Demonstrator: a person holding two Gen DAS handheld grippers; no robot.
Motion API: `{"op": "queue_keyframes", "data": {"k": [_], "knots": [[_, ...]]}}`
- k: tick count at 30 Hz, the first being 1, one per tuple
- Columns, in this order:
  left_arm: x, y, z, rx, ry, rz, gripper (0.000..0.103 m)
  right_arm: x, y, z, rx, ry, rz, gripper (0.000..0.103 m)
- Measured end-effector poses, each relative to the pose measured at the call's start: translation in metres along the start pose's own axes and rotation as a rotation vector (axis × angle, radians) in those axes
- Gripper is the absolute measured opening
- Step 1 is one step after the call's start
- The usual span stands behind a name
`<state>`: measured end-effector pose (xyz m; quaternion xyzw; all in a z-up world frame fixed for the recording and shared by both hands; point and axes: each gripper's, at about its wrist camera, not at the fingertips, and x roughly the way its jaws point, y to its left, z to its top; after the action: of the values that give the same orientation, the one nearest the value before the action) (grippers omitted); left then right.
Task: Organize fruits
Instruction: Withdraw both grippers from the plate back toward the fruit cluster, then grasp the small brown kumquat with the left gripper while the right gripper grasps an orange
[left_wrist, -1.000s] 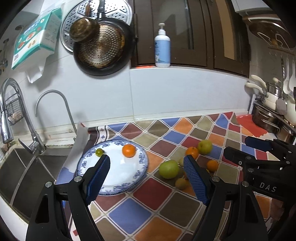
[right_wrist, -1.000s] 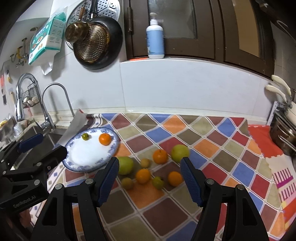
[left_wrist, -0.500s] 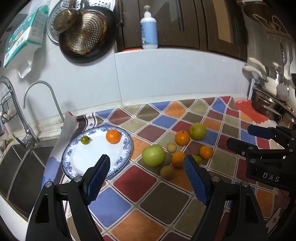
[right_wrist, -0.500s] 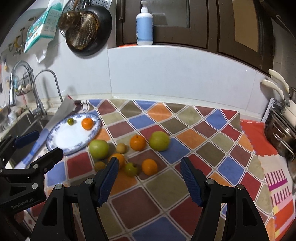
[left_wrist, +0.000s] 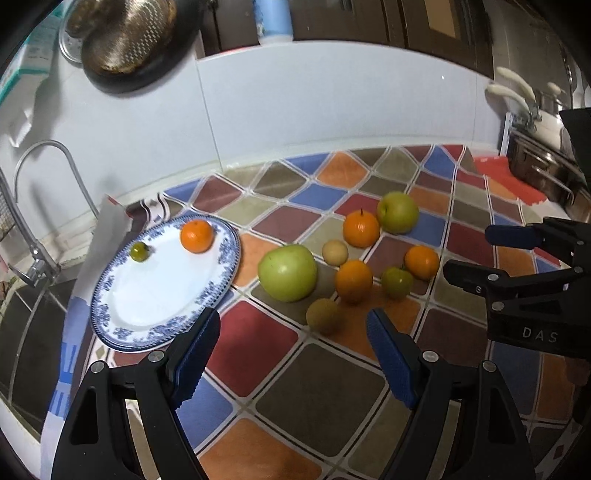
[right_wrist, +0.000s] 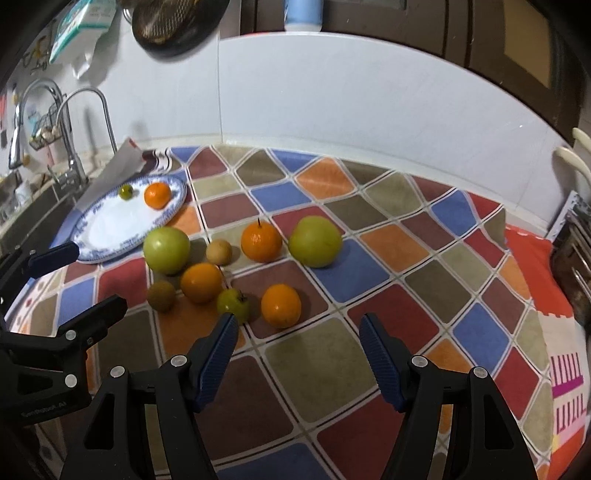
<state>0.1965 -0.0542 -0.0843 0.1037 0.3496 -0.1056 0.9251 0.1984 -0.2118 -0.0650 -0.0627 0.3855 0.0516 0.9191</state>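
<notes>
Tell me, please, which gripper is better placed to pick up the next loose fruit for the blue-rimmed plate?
Probably the right gripper: open and empty, it has the small green tomato-like fruit and an orange just ahead. The left gripper, also open, is nearer the blue-rimmed white plate.

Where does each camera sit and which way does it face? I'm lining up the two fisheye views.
Left wrist: on the left claw, looking forward and down at the plate and loose fruit; own open fingers below, right claw at the right edge.
Right wrist: on the right claw, facing the fruit; left claw at the left edge.
Shared: plate, big green apple, checkered mat.
</notes>
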Motion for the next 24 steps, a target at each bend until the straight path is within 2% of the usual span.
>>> {"op": "queue_keyframes", "data": {"k": [9,24], "knots": [[0.025,-0.004,-0.002,0.008,0.053,-0.029,0.077,0.03,-0.004,-0.001,-0.005,0.05,0.014,0.069],[0.048,-0.008,0.001,0.021,0.102,-0.094,0.048,0.052,-0.005,0.004,-0.015,0.07,0.034,0.063]]}}
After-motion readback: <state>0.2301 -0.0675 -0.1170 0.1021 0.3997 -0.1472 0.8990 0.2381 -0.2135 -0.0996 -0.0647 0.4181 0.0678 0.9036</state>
